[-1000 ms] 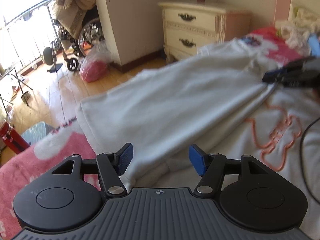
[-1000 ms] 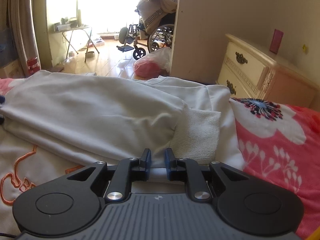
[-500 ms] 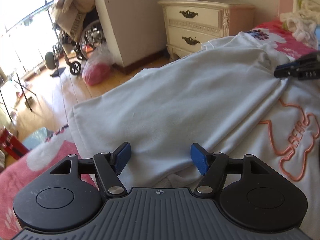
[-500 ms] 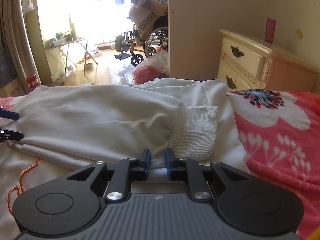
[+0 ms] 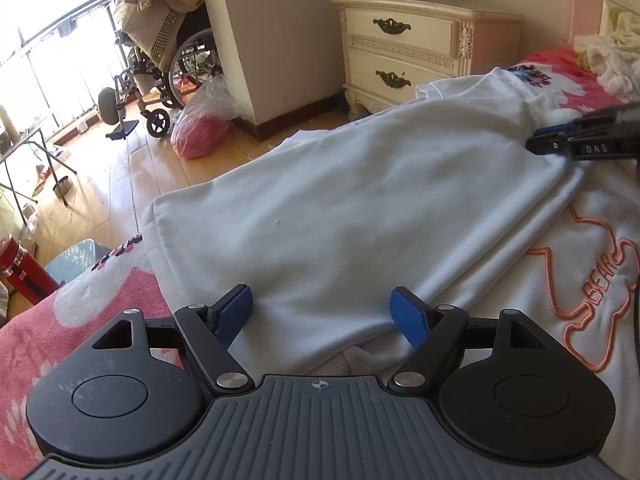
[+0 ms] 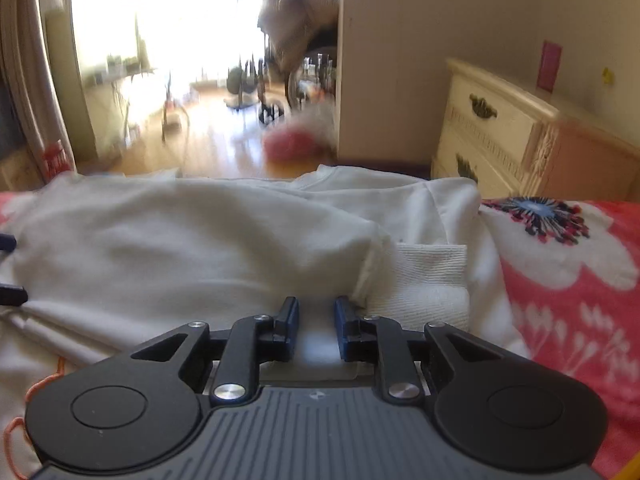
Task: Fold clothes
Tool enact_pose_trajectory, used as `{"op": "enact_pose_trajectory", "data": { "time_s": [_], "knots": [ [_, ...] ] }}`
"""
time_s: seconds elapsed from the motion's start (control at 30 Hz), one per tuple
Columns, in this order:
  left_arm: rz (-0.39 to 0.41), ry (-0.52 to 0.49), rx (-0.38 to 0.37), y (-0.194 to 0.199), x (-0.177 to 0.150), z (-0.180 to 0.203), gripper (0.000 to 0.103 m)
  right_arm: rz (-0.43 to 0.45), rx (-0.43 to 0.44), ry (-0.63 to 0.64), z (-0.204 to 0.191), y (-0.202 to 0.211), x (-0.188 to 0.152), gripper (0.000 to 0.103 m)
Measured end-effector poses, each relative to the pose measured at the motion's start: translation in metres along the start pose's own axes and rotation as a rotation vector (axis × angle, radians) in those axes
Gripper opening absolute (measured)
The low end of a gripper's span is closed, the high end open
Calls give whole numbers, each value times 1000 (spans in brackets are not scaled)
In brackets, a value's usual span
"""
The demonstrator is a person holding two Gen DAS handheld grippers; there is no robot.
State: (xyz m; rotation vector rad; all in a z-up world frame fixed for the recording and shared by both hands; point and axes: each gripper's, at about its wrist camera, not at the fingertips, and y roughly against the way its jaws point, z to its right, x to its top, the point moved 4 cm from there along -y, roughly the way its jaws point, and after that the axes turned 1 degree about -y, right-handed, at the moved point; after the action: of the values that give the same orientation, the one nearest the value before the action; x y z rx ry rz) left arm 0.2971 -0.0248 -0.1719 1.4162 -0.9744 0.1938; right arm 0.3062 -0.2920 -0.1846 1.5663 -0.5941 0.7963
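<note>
Two views, and both show the white sweatshirt with the orange embroidered bear outline (image 5: 360, 216) spread on the bed over the pink flowered blanket (image 5: 48, 340).

From your left wrist, your left gripper (image 5: 322, 312) hangs low over the near edge of the folded-over panel. Its jaws are opening and already stand wide, with the fold edge lying between the blue pads (image 5: 236, 312) but not pinched. One side of the sweatshirt is laid across the body, leaving the orange outline and the word BEAR uncovered on the right. At the far right, your right gripper (image 5: 560, 138) sits at the other end of that same fold. Beyond the bed stand a cream nightstand with dark metal handles (image 5: 408, 48) and a wheelchair draped with a beige blanket (image 5: 160, 60).

From your right wrist, the picture is blurred. The jaws here are narrow and opening, with white cloth showing in the gap; I cannot tell whether they pinch it. Just to their right lies the ribbed white cuff (image 6: 424, 284), tucked against the fold.

By my reading the first side fold is down and you are letting go of it. The other side and the final crosswise folds remain to be done
</note>
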Motion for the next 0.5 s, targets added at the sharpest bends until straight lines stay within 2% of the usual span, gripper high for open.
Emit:
{"op": "enact_pose_trajectory", "data": {
  "time_s": [0.1, 0.37, 0.5],
  "knots": [
    [0, -2, 1, -1, 1, 0, 79, 12, 23, -48, 7, 1, -1, 21],
    [-7, -9, 4, 4, 7, -3, 81, 15, 34, -50, 9, 0, -2, 21],
    [30, 5, 9, 15, 15, -7, 81, 13, 33, -47, 9, 0, -2, 21]
  ]
}}
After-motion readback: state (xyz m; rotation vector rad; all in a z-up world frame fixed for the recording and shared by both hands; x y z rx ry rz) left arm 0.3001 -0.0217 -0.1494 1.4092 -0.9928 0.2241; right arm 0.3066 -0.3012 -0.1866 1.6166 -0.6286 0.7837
